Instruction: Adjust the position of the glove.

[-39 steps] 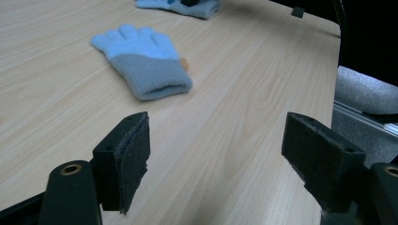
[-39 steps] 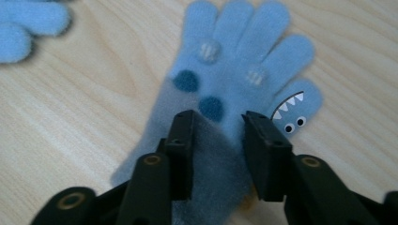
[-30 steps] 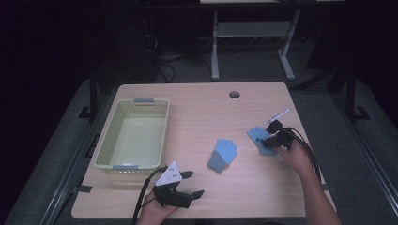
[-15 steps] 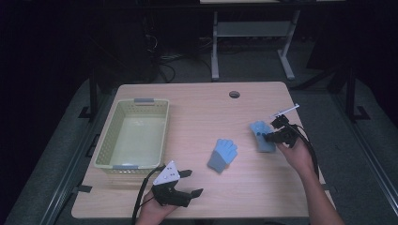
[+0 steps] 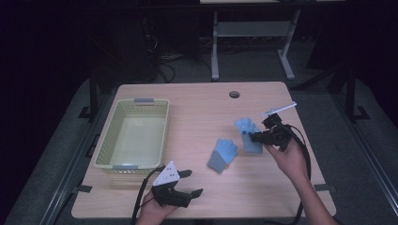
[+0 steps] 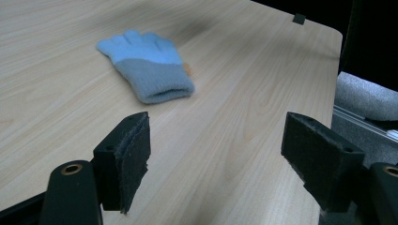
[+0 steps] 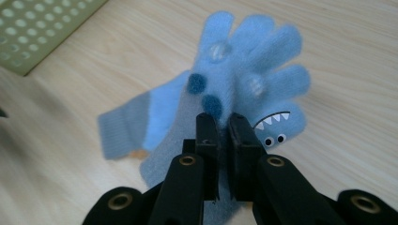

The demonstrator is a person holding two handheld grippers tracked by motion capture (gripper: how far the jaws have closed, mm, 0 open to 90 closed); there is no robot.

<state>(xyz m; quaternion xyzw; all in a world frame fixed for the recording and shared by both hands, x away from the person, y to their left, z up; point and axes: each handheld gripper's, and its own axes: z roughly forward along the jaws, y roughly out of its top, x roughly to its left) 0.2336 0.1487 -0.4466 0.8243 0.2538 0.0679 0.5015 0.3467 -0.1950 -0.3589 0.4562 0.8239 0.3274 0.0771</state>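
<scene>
Item one: right gripper [image 5: 253, 137] is clenching a blue glove [image 5: 247, 132] by its cuff, lifting it off the table [image 5: 197, 101] at three o'clock. Item two: second glove [image 5: 222, 154] is lying flat at centre, untouched. Left gripper [image 5: 191, 183], at six o'clock, is waiting with jaws spread, grasping nothing. Basket [image 5: 104, 140] at nine o'clock is sitting empty; judging by that, both gloves are awaiting delivery.
</scene>
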